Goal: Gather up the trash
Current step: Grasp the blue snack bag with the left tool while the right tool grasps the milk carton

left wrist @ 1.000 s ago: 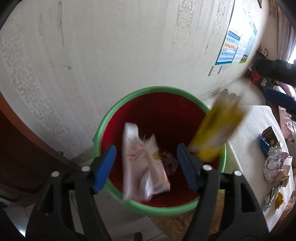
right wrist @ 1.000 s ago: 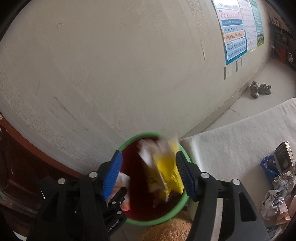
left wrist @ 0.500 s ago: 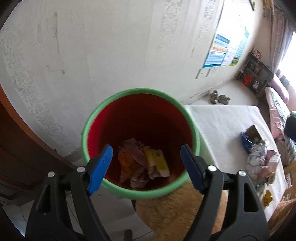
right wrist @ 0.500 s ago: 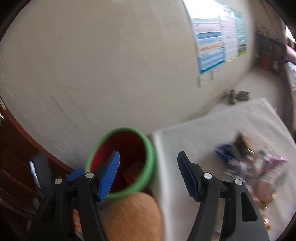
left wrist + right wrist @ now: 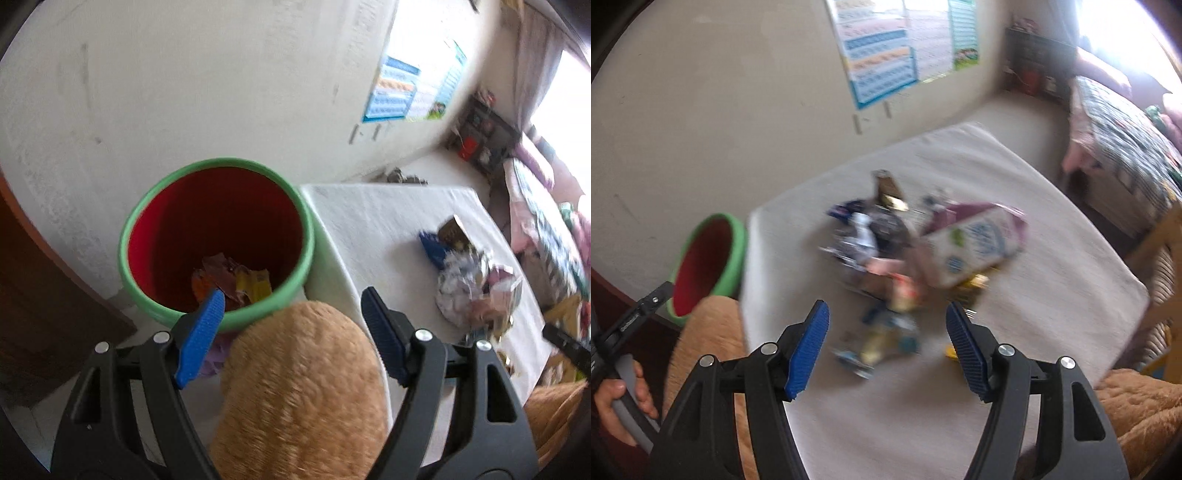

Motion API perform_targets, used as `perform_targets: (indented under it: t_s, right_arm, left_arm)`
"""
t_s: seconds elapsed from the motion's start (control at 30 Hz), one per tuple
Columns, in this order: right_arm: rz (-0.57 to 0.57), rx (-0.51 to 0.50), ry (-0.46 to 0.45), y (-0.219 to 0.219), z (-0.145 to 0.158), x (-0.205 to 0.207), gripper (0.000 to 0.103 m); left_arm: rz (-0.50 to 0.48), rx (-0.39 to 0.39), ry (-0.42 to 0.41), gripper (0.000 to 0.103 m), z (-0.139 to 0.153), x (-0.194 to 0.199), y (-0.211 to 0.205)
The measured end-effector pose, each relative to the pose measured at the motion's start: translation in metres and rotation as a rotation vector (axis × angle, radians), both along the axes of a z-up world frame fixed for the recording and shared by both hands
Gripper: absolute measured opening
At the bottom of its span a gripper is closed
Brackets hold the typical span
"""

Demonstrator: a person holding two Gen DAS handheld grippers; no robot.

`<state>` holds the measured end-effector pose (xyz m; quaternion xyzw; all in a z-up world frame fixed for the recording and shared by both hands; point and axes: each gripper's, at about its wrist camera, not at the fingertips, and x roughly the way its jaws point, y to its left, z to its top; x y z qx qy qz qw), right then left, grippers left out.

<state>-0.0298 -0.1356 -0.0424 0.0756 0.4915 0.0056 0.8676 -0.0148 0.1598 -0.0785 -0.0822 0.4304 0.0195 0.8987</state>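
In the left wrist view, the bin point(image 5: 216, 242), red inside with a green rim, is seen at about ten o'clock from the left gripper point(image 5: 291, 332), against a pale wall point(image 5: 184, 92). A few crumpled wrappers point(image 5: 232, 280), orange, brown and yellow, lie at its bottom. The left gripper's blue-padded jaws are held well apart and nothing is gripped between them; only a leg in tan fleece point(image 5: 303, 387) shows through the gap. Just right of the bin, a table under a white cloth point(image 5: 369, 221) is seen, and at about two o'clock from the gripper a heap of trash point(image 5: 476, 288) rests on it: a blue packet, crumpled foil and pinkish wrappers, blurred. A poster point(image 5: 410, 92) hangs on the wall at one o'clock.

In the right wrist view, at nine o'clock, a hand point(image 5: 617, 406) is seen on a grey handle, with the black tip of the other tool above it and the bin point(image 5: 709, 266) behind, well left of the table. The right gripper point(image 5: 886, 347) is pointed down at the white cloth point(image 5: 1052, 258); its jaws are open and empty. At twelve o'clock from it the trash pile point(image 5: 905, 251) is spread, with a white and purple carton point(image 5: 975, 243) on the right side of the pile and small blue and yellow wrappers point(image 5: 886, 343) nearest the jaws; details are lost to blur. A bed with a patterned cover point(image 5: 1126, 147) lies at two o'clock.
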Motion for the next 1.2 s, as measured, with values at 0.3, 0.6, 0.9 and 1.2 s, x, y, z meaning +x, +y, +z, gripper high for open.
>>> perform_targets:
  t_s: [0.3, 0.6, 0.9, 1.2]
  right_arm:
    - [-0.078, 0.083, 0.088, -0.048, -0.036, -0.021, 0.064]
    - [-0.135, 0.184, 0.028, -0.062, -0.036, -0.005, 0.064]
    - [-0.229, 0.250, 0.036, -0.087, -0.048, -0.002, 0.064]
    - [-0.193, 0.211, 0.088, -0.076, -0.060, 0.014, 0.064]
  left_arm:
    - [-0.197, -0.014, 0.000, 0.073, 0.007, 0.005, -0.062]
    - [-0.449, -0.003, 0.033, 0.073, -0.028, 0.005, -0.165]
    - [-0.594, 0.085, 0.196, 0.064, -0.087, 0.027, -0.232]
    - [-0.604, 0.060, 0.224, 0.025, -0.084, 0.018, -0.215]
